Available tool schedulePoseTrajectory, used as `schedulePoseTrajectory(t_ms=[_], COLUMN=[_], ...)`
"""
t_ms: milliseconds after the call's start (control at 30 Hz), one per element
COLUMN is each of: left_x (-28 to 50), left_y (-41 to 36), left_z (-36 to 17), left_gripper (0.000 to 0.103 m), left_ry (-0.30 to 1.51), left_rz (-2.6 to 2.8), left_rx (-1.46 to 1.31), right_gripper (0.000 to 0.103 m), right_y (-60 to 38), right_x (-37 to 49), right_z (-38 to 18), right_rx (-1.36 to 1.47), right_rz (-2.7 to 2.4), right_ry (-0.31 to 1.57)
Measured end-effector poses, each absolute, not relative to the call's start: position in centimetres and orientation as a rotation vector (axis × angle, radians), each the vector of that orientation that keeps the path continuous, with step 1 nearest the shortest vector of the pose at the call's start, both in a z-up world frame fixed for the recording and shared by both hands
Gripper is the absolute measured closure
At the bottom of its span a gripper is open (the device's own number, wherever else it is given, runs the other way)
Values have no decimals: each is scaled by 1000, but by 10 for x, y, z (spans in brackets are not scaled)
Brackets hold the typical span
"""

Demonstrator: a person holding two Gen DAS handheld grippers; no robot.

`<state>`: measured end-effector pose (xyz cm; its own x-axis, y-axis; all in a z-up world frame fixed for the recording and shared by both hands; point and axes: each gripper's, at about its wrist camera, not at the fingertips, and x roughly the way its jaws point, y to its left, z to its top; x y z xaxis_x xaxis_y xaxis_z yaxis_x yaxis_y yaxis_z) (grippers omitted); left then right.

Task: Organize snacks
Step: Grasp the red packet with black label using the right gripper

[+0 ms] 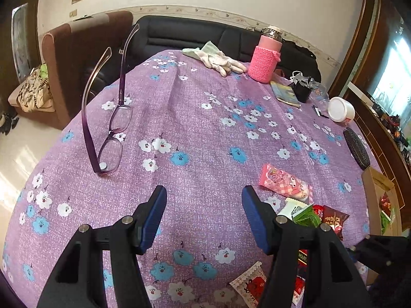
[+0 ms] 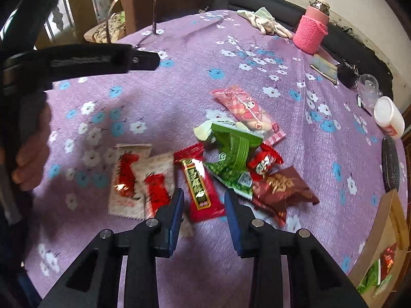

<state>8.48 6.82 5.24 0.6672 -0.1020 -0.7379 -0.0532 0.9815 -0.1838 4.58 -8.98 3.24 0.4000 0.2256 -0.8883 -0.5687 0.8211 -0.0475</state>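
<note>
Right below the right gripper (image 2: pixel 204 202), a red snack bar with a green and gold label (image 2: pixel 199 183) lies flat on the purple flowered tablecloth (image 2: pixel 167 97), its lower half showing in the gap between the two blue pads; the pads stand apart on either side of it and do not press it, so the gripper is open and holds nothing. The left gripper (image 1: pixel 204 202) hovers over a bare patch of the cloth with its jaws open and empty, and the snack pile sits off to its right. Counted in the right wrist view, the loose snacks number seven: two white packets with red print (image 2: pixel 129 177) to the left of the bar, the red bar itself, a green packet (image 2: pixel 233 151) tilted up over a pale wrapper, a small red packet (image 2: pixel 264 161), a brown packet (image 2: pixel 282 187) and a long pink packet (image 2: pixel 245 107) farthest away. A cardboard box (image 2: pixel 385 220) at the table's right edge already has green and red packets in it. Only the left wrist view shows the purple glasses (image 1: pixel 113 128) in full, standing on the cloth with their arms raised. Only the right wrist view shows the person's hand (image 2: pixel 33 151) around the left gripper's handle. Both views show one pink knitted bottle (image 1: pixel 265 56), white gloves (image 1: pixel 218 57) and one white tub (image 1: pixel 341 109) at the far side.
</note>
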Motion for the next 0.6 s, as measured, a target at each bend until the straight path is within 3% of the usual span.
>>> schedulePoseTrajectory(t_ms=[67, 133, 200, 267, 600], left_x=[84, 83, 83, 83, 85], left_y=[68, 68, 67, 66, 65], left_z=[54, 55, 55, 55, 48], left_gripper=[51, 64, 74, 81, 82], left_ry=[840, 836, 842, 849, 884], left_rz=[-39, -47, -58, -74, -117], left_rx=[-201, -204, -204, -208, -244], right_gripper=[68, 68, 82, 82, 82], right_y=[-88, -84, -83, -81, -114], right_x=[51, 57, 57, 52, 10], right_z=[29, 24, 21, 21, 30], right_rx=[-373, -368, -342, -358, -130], right_rz=[522, 516, 536, 515, 462], right_ry=[1051, 1059, 1054, 1042, 961])
